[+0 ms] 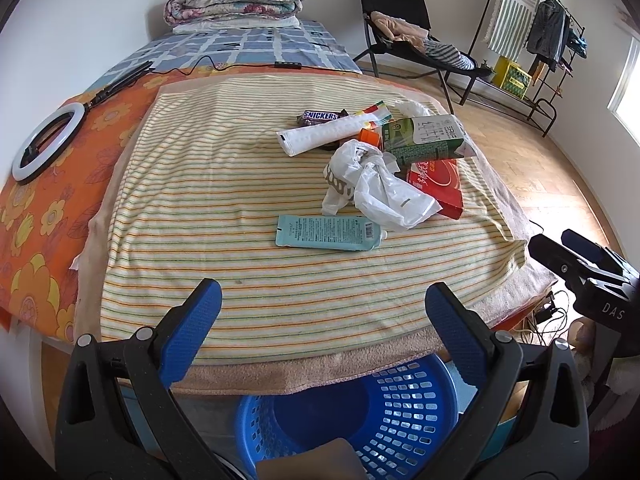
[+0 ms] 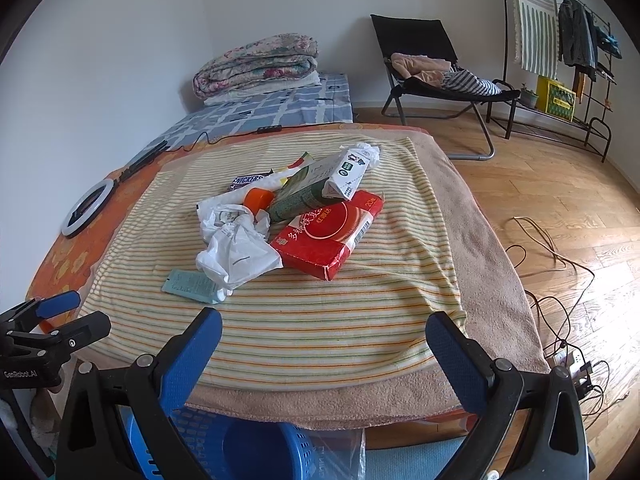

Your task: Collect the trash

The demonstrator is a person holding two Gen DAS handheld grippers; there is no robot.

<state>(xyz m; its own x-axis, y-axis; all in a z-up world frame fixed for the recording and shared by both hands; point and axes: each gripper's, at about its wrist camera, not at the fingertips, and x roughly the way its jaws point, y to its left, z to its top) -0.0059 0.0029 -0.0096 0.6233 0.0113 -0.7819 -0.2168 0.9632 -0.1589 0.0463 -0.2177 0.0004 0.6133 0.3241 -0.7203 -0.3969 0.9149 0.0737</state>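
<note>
Both grippers hang at the near edge of the bed, over the blue basket [image 1: 348, 412] on the floor just below, and nothing is collected yet. The left gripper [image 1: 320, 308] has its jaws wide apart and empty; the right gripper [image 2: 322, 334] is the same, spread and holding nothing.

All the trash sits ahead of both, up the striped towel [image 1: 208, 208]. Biggest is the red box [image 2: 328, 232], flat, long axis running away and to the right, printed with white Chinese characters and a barcode. Leaning across it is the green and white carton [image 2: 316, 188], long axis pointing away to the right, Chinese print too small to read. The crumpled white bag [image 2: 236, 248] lies left of the box, touching it.

Nearest of all is the pale blue tube [image 1: 328, 232], lying crosswise to the left gripper and almost dead ahead of it; fine print and a barcode, unreadable. I'd judge that the left hand's first pick. Farther back: a white tube [image 1: 320, 134], then a chocolate bar [image 1: 320, 116] reading SNICKERS.
</note>
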